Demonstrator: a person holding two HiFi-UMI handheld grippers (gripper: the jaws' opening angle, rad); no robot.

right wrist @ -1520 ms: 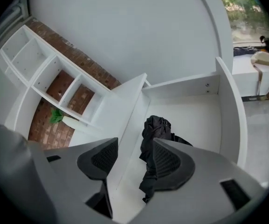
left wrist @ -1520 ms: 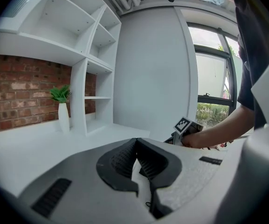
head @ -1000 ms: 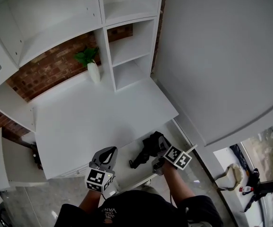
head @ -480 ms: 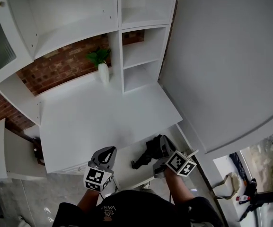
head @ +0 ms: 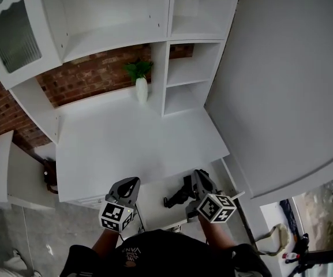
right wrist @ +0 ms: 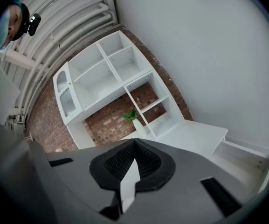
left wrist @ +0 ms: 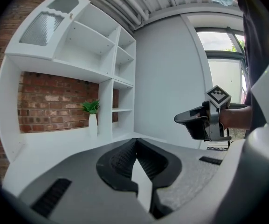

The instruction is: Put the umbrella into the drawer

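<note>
The black folded umbrella (head: 176, 194) lies in the open white drawer (head: 153, 196) under the desk's front edge. My right gripper (head: 197, 175) hovers just right of it, jaws shut with nothing between them; in the right gripper view the gripper (right wrist: 134, 147) points over the desk toward the shelves. My left gripper (head: 133, 182) is at the drawer's left end, over the desk edge, also shut and empty. In the left gripper view the left gripper (left wrist: 135, 146) has its jaws together, and the right gripper (left wrist: 194, 121) hangs in the air to the right, away from the umbrella.
The white desk top (head: 131, 143) lies ahead. A green plant in a white vase (head: 141, 88) stands at its back by the open shelves (head: 183, 79). A glass-door cabinet (head: 13, 33) is upper left, a brick wall (head: 91, 74) behind, and a white wall (head: 287, 79) on the right.
My right gripper has lifted up and away from the umbrella, which stays in the drawer. The left gripper has risen a little. The head view has tilted up toward the shelves.
</note>
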